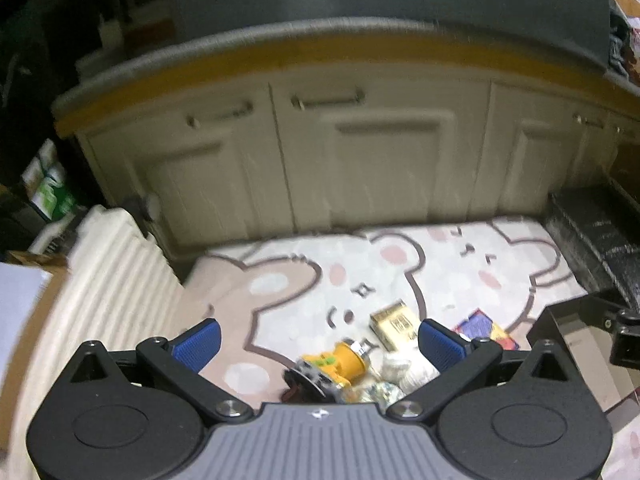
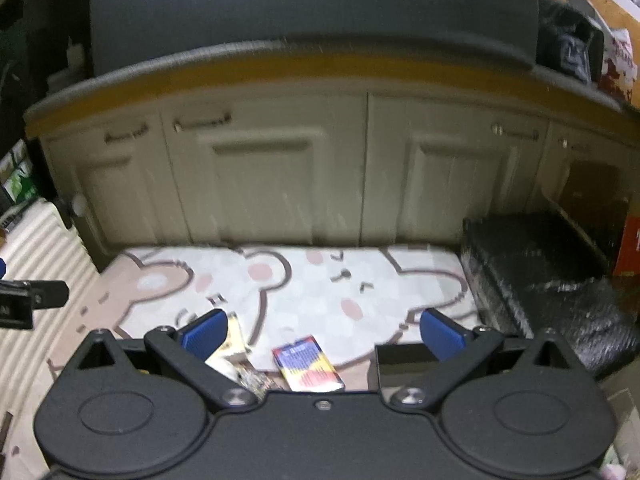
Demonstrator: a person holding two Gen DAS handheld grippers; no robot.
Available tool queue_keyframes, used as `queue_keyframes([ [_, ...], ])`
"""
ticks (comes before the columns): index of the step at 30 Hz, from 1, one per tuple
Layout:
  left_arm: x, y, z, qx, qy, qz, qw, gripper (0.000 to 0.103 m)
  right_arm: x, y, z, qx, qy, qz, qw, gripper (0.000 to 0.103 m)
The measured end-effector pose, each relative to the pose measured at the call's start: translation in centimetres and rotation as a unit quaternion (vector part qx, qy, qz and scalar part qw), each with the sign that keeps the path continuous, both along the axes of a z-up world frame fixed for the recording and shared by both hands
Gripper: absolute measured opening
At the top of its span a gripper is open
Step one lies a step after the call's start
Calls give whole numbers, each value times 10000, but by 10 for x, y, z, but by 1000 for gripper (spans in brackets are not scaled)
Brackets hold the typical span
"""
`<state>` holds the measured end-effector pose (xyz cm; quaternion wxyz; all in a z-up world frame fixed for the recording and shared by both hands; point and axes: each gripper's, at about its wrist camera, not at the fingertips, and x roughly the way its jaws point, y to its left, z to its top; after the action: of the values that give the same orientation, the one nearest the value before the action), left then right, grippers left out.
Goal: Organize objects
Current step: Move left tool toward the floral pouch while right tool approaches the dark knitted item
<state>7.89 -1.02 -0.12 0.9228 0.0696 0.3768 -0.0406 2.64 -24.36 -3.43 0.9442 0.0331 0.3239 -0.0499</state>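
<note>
Both wrist views look over a bear-print mat [image 1: 400, 264] laid on the floor against a row of cream cabinet doors [image 1: 360, 160]. The left gripper [image 1: 320, 340] hovers with its blue-padded jaws spread wide and empty; the right gripper [image 2: 322, 334] is likewise fully open and holds nothing.

The loose objects lie clustered near the mat's near edge. Below the left gripper are a yellow toy [image 1: 340, 360] with a metal end, a gold carton [image 1: 394, 324] just behind it, and crumpled white wrapping [image 1: 404, 368] beside it. A blue, red and yellow card box [image 2: 308, 364] lies flat, nearer the mat's right edge, between the right gripper's jaws. A dark open box [image 2: 404, 356] sits just right of it, likely the receptacle. A black foil-wrapped block [image 2: 540, 280] borders the mat's right edge.

Judged step: approach for a first pick. Lower each gripper squarely over one item, span its narrow sides, and avoid dragging neighbours; the card box's flatness may demand a shallow, edge-on grasp.
</note>
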Motion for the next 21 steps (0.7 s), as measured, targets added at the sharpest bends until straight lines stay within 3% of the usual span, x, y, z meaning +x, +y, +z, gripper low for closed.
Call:
queue_keyframes([
  [13,25,-8,-80,-173,999,-535,9934,103,17,-9,-75,625,914,-261,9935,102],
  [18,31,-8,-106,-194,1450,-598,9874,103,18,-12,-93,825,1235,-285,9885,87],
  [21,36,-5,-118,-436,1739,-538,9823,103,20,-14,-100,870,1396,-311,9859,77],
])
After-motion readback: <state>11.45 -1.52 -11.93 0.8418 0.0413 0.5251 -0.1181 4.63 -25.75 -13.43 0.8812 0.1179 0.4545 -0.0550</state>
